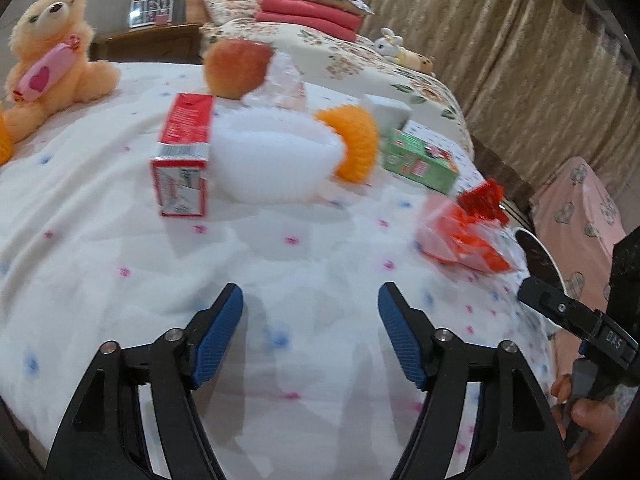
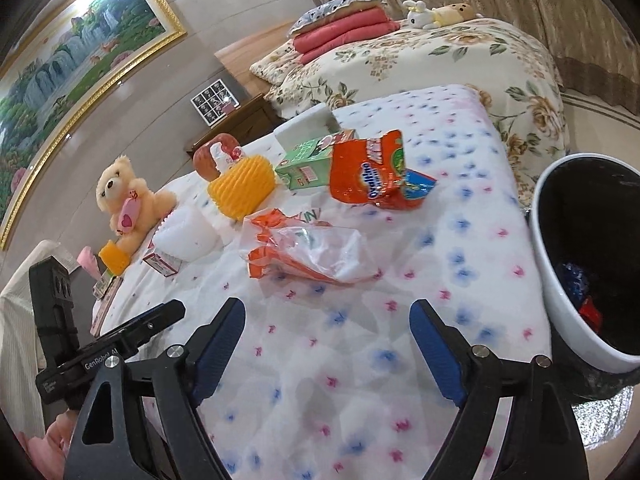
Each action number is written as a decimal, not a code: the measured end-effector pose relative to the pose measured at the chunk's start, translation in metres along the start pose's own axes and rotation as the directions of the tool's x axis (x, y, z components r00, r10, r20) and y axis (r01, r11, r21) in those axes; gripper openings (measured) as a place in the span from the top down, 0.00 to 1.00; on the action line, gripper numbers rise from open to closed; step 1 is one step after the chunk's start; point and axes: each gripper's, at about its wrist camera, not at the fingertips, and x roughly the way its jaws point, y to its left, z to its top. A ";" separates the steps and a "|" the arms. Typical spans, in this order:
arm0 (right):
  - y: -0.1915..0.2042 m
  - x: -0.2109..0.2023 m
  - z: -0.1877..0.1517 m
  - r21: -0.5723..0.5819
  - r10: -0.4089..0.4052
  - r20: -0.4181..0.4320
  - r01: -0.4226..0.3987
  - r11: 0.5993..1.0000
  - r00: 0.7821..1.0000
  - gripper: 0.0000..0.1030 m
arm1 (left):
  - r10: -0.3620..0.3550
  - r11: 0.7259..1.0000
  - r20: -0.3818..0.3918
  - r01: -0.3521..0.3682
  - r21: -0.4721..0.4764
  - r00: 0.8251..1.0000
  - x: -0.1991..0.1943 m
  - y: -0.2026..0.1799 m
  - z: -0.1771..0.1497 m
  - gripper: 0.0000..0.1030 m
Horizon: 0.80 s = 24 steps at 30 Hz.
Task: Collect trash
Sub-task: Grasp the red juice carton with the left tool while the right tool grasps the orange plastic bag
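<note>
Left hand-held gripper (image 1: 310,300) held released, nothing between pads | right hand-held gripper (image 2: 328,314) likewise spread, empty | trash strewn on bed (image 2: 460,280): clear orange-printed bag (image 2: 312,254) lies nearest, orange snack packet (image 2: 370,170) behind it, green carton (image 2: 306,166) and red carton (image 1: 184,152) beyond | bin (image 2: 560,280) stands beside bed, wrappers inside | teddy bear (image 1: 52,60) seated at far side.

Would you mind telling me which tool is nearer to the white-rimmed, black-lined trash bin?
Right. The right tool hovers open over the bedspread with the white-rimmed trash bin just beside it; the left tool, also open, sits farther along the bed, beyond the right one.
</note>
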 end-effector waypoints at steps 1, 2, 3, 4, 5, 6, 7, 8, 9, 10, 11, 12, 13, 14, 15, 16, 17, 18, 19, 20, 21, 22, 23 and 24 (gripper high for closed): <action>0.001 0.002 0.001 -0.002 0.002 -0.003 -0.002 1.000 1.000 0.16 | 0.010 1.000 0.004 -0.010 -0.007 1.000 0.000 0.004 0.002 0.28; 0.003 0.004 0.002 -0.005 0.004 -0.006 -0.004 1.000 1.000 0.16 | 0.017 1.000 0.007 -0.017 -0.015 1.000 0.001 0.008 0.004 0.28; 0.004 0.007 0.002 -0.009 0.006 -0.009 -0.006 1.000 1.000 0.16 | 0.025 0.999 0.007 -0.025 -0.022 1.000 0.001 0.013 0.006 0.28; 0.006 0.009 0.003 -0.013 0.009 -0.012 -0.009 1.000 1.000 0.16 | 0.032 0.999 0.006 -0.032 -0.025 0.999 0.002 0.016 0.008 0.27; 0.007 0.012 0.004 -0.015 0.009 -0.016 -0.009 1.000 1.000 0.16 | 0.039 0.999 0.006 -0.038 -0.028 0.999 0.002 0.019 0.011 0.27; 0.008 0.015 0.005 -0.014 0.009 -0.020 -0.009 1.000 1.000 0.16 | 0.047 0.998 0.007 -0.047 -0.035 0.999 0.003 0.024 0.015 0.27; 0.009 0.016 0.006 -0.012 0.009 -0.022 -0.009 1.000 1.000 0.16 | 0.052 0.998 0.008 -0.052 -0.040 0.999 0.004 0.027 0.018 0.27; 0.009 0.019 0.008 -0.012 0.010 -0.024 -0.010 1.000 1.000 0.16 | 0.060 0.997 0.008 -0.059 -0.046 0.998 0.005 0.031 0.021 0.27; 0.010 0.021 0.010 -0.012 0.009 -0.025 -0.009 1.000 1.000 0.16 | 0.069 0.997 0.009 -0.068 -0.048 0.998 0.007 0.034 0.025 0.27; 0.010 0.023 0.012 -0.010 0.007 -0.025 -0.007 1.000 1.000 0.15 | 0.081 0.996 0.011 -0.081 -0.049 0.997 0.008 0.037 0.028 0.27; 0.010 0.024 0.013 -0.008 0.006 -0.026 -0.006 1.000 1.000 0.15 | 0.094 0.994 0.013 -0.093 -0.050 0.995 0.009 0.041 0.032 0.27; 0.009 0.027 0.016 0.002 0.005 -0.027 -0.005 1.000 1.000 0.14 | 0.104 0.993 0.013 -0.103 -0.051 0.995 0.011 0.045 0.036 0.26; 0.009 0.028 0.017 0.010 0.004 -0.027 -0.003 1.000 1.000 0.14 | 0.110 0.993 0.012 -0.109 -0.052 0.994 0.014 0.047 0.040 0.26; 0.007 0.031 0.019 0.020 0.001 -0.027 0.000 1.000 1.000 0.14 | 0.118 0.992 0.012 -0.118 -0.054 0.993 0.016 0.050 0.043 0.26; 0.006 0.032 0.021 0.031 0.000 -0.026 0.001 1.000 1.000 0.14 | 0.123 0.991 0.012 -0.122 -0.056 0.992 0.018 0.052 0.046 0.26; 0.006 0.034 0.022 0.039 0.001 -0.025 0.000 0.999 1.000 0.14 | 0.127 0.990 0.011 -0.127 -0.056 0.992 0.021 0.054 0.049 0.26; 0.006 0.035 0.024 0.046 0.003 -0.023 -0.002 0.999 1.000 0.14 | 0.134 0.990 0.006 -0.134 -0.053 0.991 0.024 0.056 0.053 0.26; 0.006 0.037 0.025 0.050 0.006 -0.019 -0.005 0.999 1.000 0.14 | 0.143 0.989 0.002 -0.143 -0.046 0.990 0.027 0.056 0.056 0.26; 0.006 0.038 0.026 0.050 0.004 -0.017 -0.003 0.999 1.000 0.14 | 0.152 0.988 0.000 -0.152 -0.041 0.988 0.029 0.056 0.058 0.26; 0.008 0.040 0.027 0.047 0.003 -0.017 -0.002 0.999 1.000 0.14 | 0.158 0.987 -0.001 -0.158 -0.038 0.987 0.032 0.057 0.060 0.26; 0.008 0.041 0.027 0.045 0.002 -0.016 -0.001 0.999 1.000 0.14 | 0.157 0.987 -0.001 -0.157 -0.034 0.988 0.034 0.058 0.062 0.26; 0.009 0.042 0.028 0.044 0.000 -0.013 0.001 0.999 1.000 0.16 | 0.155 0.987 -0.005 -0.155 -0.032 0.988 0.036 0.059 0.064 0.27; 0.009 0.043 0.028 0.042 -0.004 -0.009 0.004 0.999 1.000 0.17 | 0.148 0.988 -0.011 -0.148 -0.031 0.989 0.038 0.060 0.065 0.35; 0.010 0.043 0.028 0.039 -0.007 -0.007 0.007 0.999 1.000 0.28 | 0.135 0.990 -0.018 -0.136 -0.029 0.991 0.040 0.060 0.066 0.52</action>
